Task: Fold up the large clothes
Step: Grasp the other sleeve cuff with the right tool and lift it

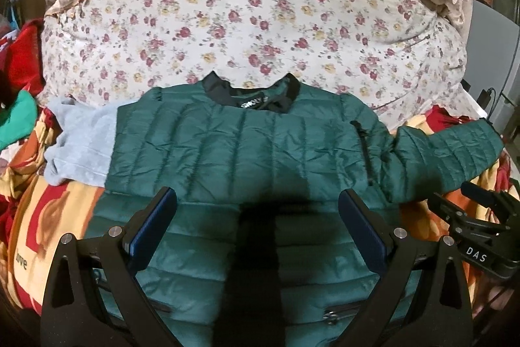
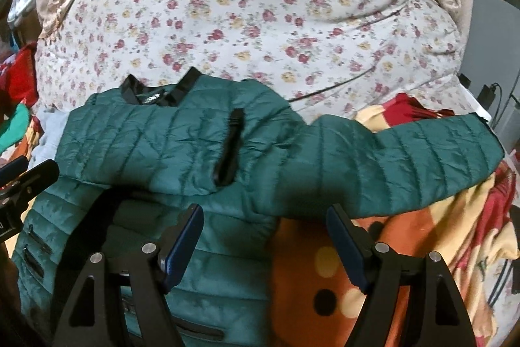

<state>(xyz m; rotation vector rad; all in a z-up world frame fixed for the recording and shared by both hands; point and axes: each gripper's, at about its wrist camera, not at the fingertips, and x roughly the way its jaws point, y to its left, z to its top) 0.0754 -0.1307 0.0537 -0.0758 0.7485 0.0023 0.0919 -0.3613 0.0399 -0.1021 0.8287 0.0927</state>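
From my seat the green jacket [image 1: 227, 135] reads as quilted synthetic cloth with a slight sheen, finely crinkled, its collar [image 1: 250, 100] a matt black knit. The grey garment [image 1: 78, 139] beside it looks soft and fleecy. Under both, the orange and red blanket [image 2: 328, 278] seems plush, and the floral sheet [image 1: 247, 15] is plain matt cotton. My left claw [image 1: 256, 217] and right claw [image 2: 265, 236] show matt black plastic, blue ribbed pads [image 1: 152, 223] and bright metal screws [image 1: 399, 232].

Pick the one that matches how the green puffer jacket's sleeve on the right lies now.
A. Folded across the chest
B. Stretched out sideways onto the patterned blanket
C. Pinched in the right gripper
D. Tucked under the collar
B: the sleeve of the green puffer jacket lies extended sideways over the patterned blanket, while the right gripper is open and empty.
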